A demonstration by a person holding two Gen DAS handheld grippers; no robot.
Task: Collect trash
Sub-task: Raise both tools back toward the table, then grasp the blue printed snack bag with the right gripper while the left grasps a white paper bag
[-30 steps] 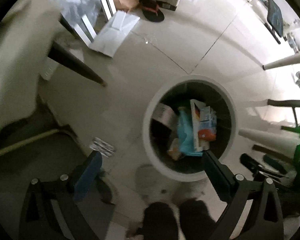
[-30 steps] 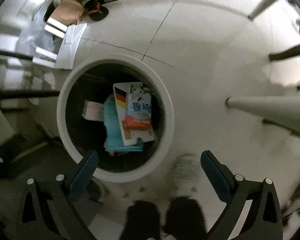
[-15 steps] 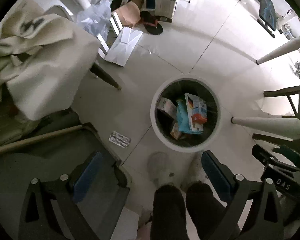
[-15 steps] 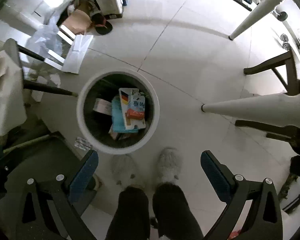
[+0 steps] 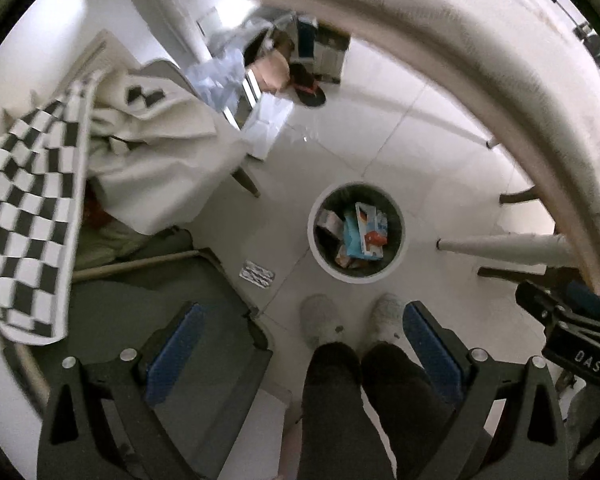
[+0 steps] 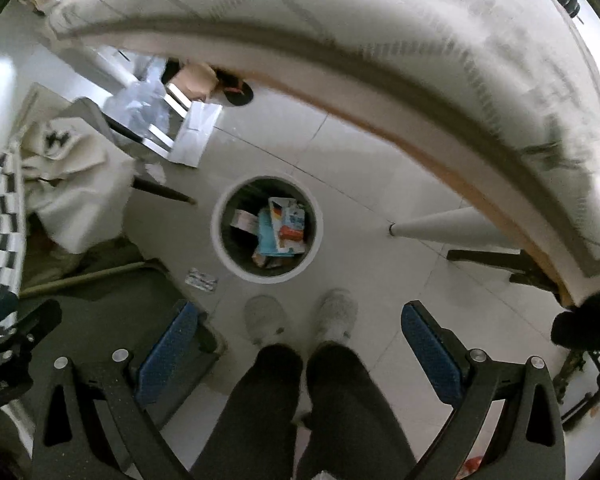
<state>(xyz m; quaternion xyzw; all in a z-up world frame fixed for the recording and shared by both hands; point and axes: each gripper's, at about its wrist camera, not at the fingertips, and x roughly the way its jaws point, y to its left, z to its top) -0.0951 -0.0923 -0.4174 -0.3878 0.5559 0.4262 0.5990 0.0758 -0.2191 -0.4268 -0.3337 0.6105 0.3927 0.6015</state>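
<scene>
- Our left gripper [image 5: 300, 340] and right gripper [image 6: 296, 336] hang released, holding nothing, above the round white waste bin [image 6: 220, 236].
- We might overlook the silver blister pack [image 5: 257, 274] beside it.

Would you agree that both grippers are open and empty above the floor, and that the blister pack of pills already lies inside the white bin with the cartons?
Not quite. The left gripper and right gripper are open and empty, but the blister pack lies on the floor tiles beside the white bin, not inside it. Both wrist views show it. The cartons are in the bin.
</scene>
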